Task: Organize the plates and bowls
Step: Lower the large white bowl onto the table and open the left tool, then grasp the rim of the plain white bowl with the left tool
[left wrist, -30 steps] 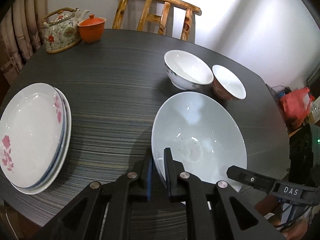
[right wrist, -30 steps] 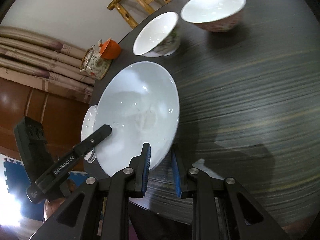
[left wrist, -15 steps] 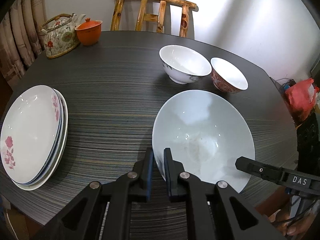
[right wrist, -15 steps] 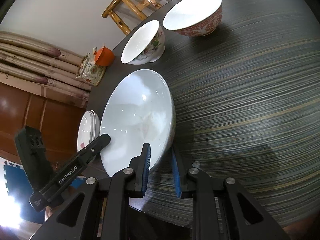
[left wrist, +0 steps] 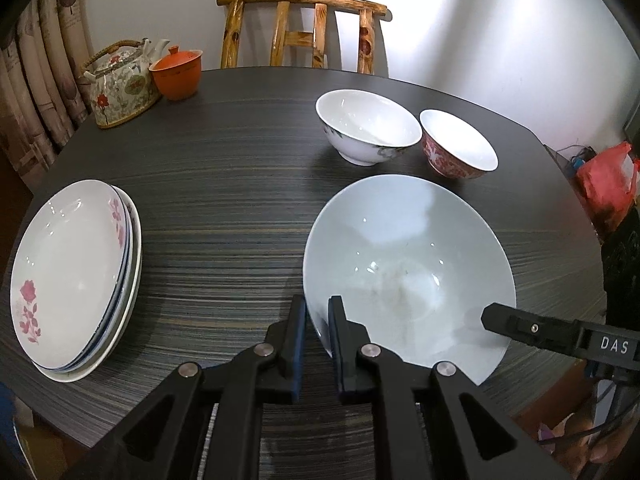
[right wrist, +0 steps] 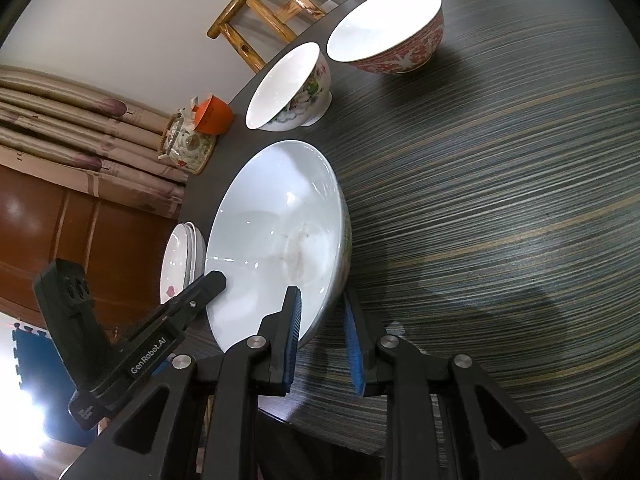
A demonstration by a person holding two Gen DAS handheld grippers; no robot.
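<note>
A large pale bowl [left wrist: 408, 260] sits low over the dark table [left wrist: 224, 168], held by its near rim from both sides. My left gripper [left wrist: 316, 312] pinches the rim on the left; its jaws are opening, with the rim still between the pads. My right gripper [right wrist: 321, 298] is shut on the same bowl [right wrist: 272, 240], one pad inside and one outside the wall. Beyond stand a white floral bowl [left wrist: 368, 128] and a red patterned bowl [left wrist: 460, 144]. A stack of plates [left wrist: 72, 264] with pink flowers lies at the left.
A floral teapot [left wrist: 120, 84] and an orange lidded cup [left wrist: 178, 72] stand at the table's far left. A wooden chair [left wrist: 300, 28] is behind the table. A red bag [left wrist: 604, 184] lies off the right edge. Curtains and a brown cabinet [right wrist: 60, 232] show beyond.
Both views have tilted a little. The large bowl now looks more edge-on in the right wrist view and closer to the two small bowls. The left fingers stand slightly wider.
</note>
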